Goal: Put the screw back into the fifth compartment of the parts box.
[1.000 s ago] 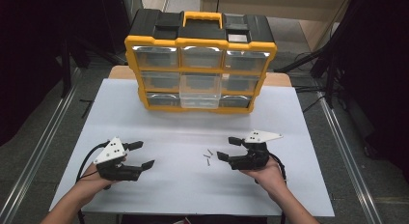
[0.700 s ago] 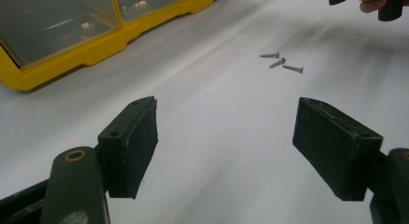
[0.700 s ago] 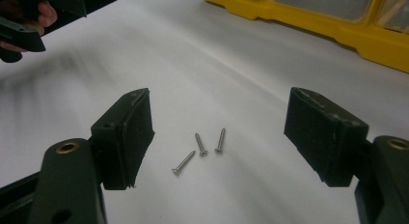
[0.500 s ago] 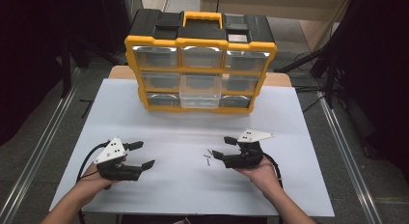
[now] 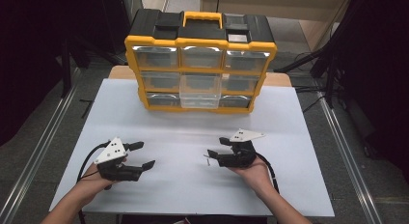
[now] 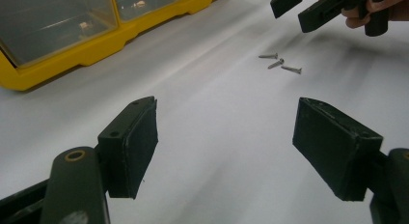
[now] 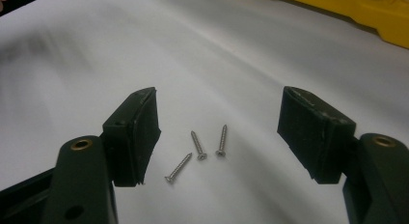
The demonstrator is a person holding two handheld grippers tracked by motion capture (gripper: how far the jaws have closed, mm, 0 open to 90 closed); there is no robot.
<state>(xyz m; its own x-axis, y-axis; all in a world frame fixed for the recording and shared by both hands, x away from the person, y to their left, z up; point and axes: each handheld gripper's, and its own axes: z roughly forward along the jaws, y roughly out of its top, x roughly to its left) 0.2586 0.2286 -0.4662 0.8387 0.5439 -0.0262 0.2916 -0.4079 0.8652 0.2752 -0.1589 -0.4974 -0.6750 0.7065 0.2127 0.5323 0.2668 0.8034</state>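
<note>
Three screws [image 7: 200, 149] lie on the white table [image 5: 183, 185] at frame centre. At lower left my left tool [image 5: 140, 155] waits wide. My right tool [image 7: 217, 137], jaws just narrowing, brackets them untouched; I should straddle one screw only.

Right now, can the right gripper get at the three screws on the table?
Probably yes. The right gripper has its jaws apart, just been closing, with the three screws lying loose on the white table between them. Nothing blocks the way; the pads are not yet touching any.
</note>
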